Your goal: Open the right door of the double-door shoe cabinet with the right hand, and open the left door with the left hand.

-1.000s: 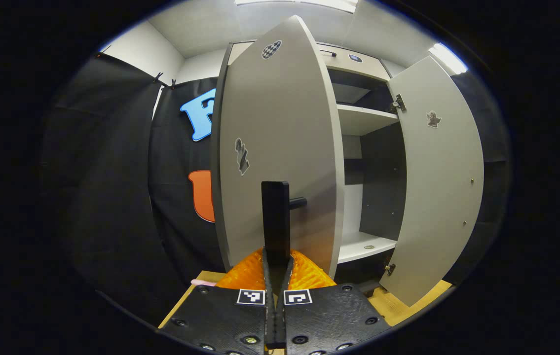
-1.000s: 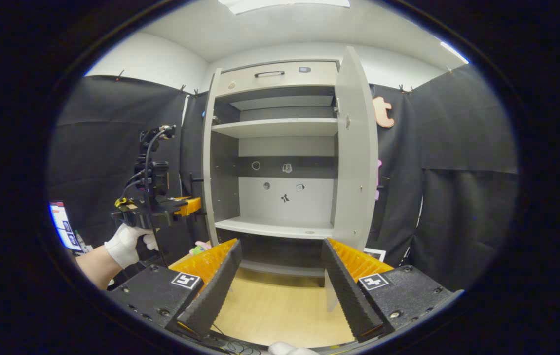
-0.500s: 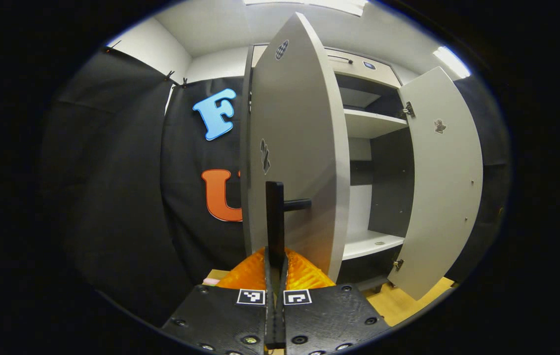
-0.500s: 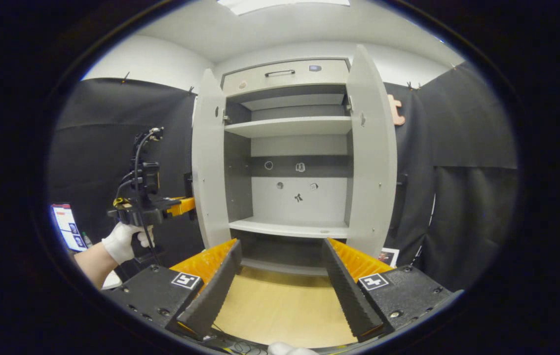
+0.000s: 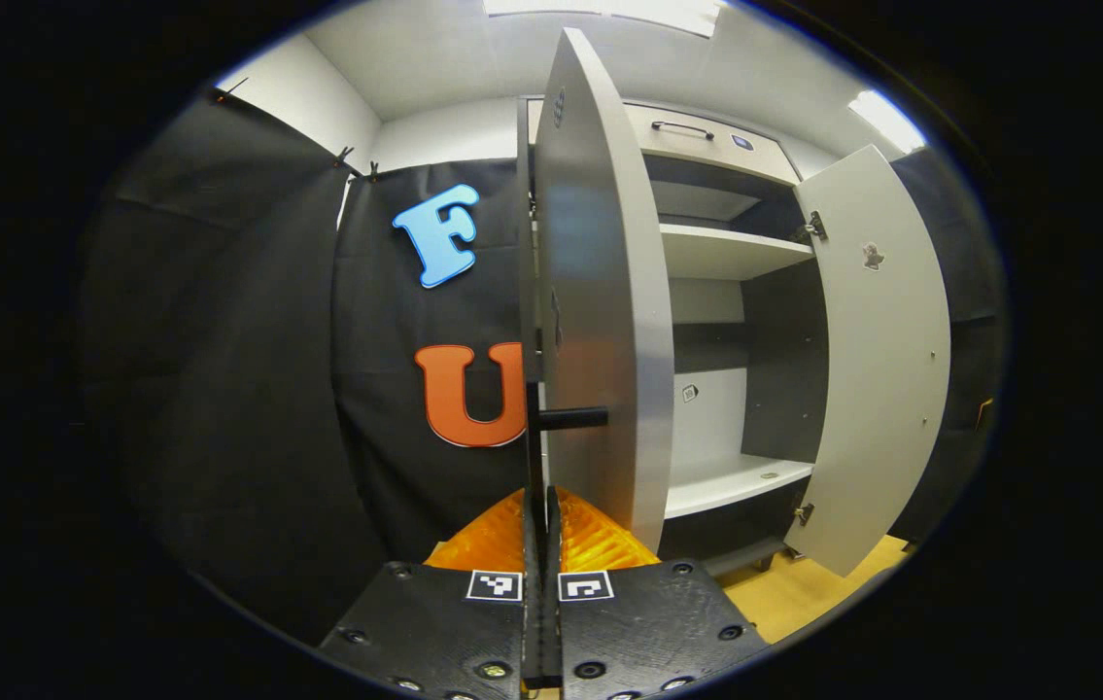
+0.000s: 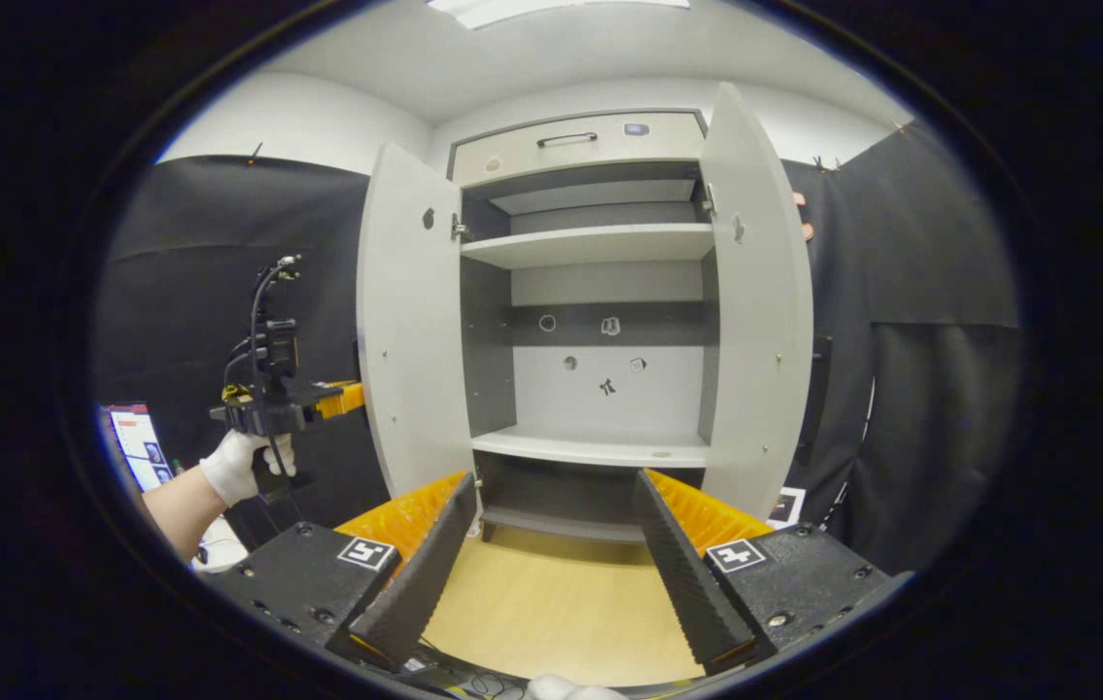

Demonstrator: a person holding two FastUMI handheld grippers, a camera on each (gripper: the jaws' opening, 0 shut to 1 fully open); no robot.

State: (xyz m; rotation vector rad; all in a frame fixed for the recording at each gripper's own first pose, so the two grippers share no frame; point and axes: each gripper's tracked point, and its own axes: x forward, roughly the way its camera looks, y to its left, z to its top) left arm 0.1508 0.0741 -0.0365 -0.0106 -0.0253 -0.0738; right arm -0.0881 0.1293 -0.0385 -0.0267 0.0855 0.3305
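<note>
Left gripper [image 5: 541, 515], apparently clamped on the handle [image 5: 536, 447], has swung left door [image 5: 600, 321] wider; right gripper [image 6: 551, 544] gapes empty.

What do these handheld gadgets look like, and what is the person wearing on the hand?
Each tool has a black, bolted body with small square black-and-white markers and ribbed orange parts by the fingers. The left tool, seen from the right gripper view, carries black cables looping up top. The hand wears a white glove; no sleeve is visible.

Recording booth, not a home: black cloth [image 6: 940, 243] clipped along white walls [image 6: 318, 122] at both frame sides, ceiling light panel [image 6: 551, 8] at top centre, monitor [image 6: 135, 449] at lower left.
</note>
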